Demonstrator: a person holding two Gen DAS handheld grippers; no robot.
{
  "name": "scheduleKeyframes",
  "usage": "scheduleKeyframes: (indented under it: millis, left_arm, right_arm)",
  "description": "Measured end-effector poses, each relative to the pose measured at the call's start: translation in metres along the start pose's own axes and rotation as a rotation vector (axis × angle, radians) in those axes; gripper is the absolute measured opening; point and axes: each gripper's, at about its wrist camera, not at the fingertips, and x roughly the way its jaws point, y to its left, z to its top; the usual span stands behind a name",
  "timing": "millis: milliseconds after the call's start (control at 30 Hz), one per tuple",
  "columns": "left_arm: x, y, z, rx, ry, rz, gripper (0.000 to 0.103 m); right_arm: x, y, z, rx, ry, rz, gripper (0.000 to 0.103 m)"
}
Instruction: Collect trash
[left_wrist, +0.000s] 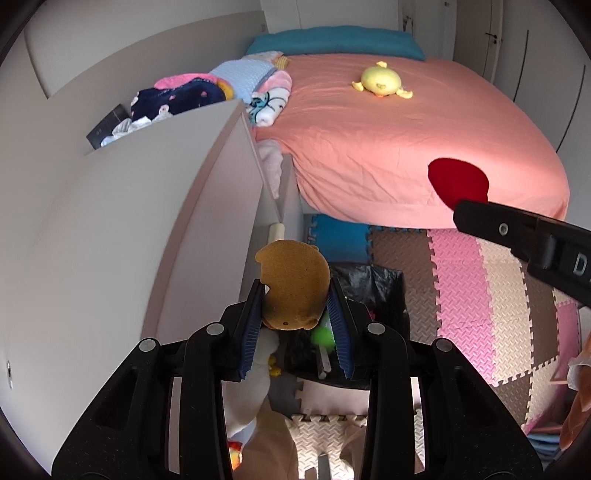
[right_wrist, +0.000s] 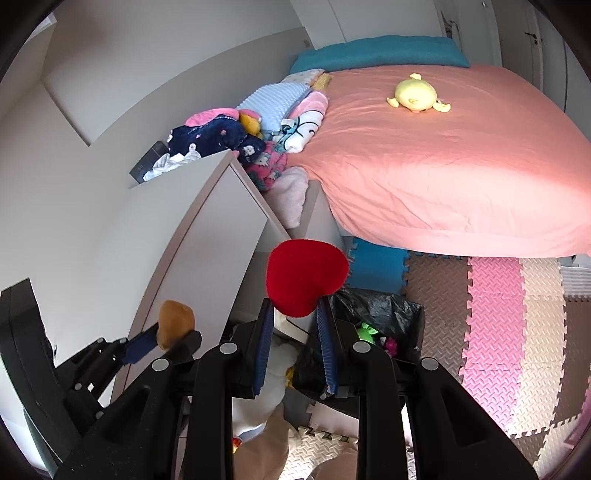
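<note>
brown plush in left tongs, red heart in right tongs

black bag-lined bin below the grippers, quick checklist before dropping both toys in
1. Left gripper shut on the brown plush toy: ok.
2. Right gripper shut on the red heart-shaped plush: ok.
3. Black bag-lined bin mouth open: ok; green and pink items already lie inside.
4. Brown toy directly over the bin: cannot tell; it looks nearer the left edge.
5. Red heart over the bin: cannot tell.
6. White plush beside the bin clear of the drop: cannot tell.
</note>
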Motion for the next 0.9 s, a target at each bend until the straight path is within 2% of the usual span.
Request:
scheduleKeyframes:
  millis: [33,67,100,133,200,300,900]
  left_arm:
    - [0.002,0.001,-0.001,-0.006,0.014,0.005,0.040]
    - [0.003,0.002,0.000,-0.013,0.018,0.021,0.077]
    - [0.000,0.005,-0.001,-0.028,-0.008,0.048,0.096]
    - [-0.004,0.007,-0.002,-0.035,-0.050,0.076,0.098]
    - [-0.006,0.009,-0.003,-0.039,-0.069,0.102,0.097]
    - [-0.002,0.014,-0.003,-0.051,-0.032,0.062,0.097]
    - [-0.019,0.015,-0.023,-0.004,-0.043,0.058,0.098]
  right_arm:
    - [0.002,0.000,0.000,0.002,0.007,-0.009,0.034]
    - [0.003,0.000,0.000,0.004,0.013,-0.034,0.063]
    - [0.005,0.000,0.001,0.005,0.011,-0.065,0.077]
    - [0.005,-0.001,0.000,0.009,-0.005,-0.087,0.100]
    - [0.004,-0.005,-0.002,0.038,-0.025,-0.085,0.101]
    - [0.007,-0.013,-0.005,0.074,-0.028,-0.085,0.101]
    - [-0.006,0.005,-0.017,0.036,-0.052,-0.070,0.101]
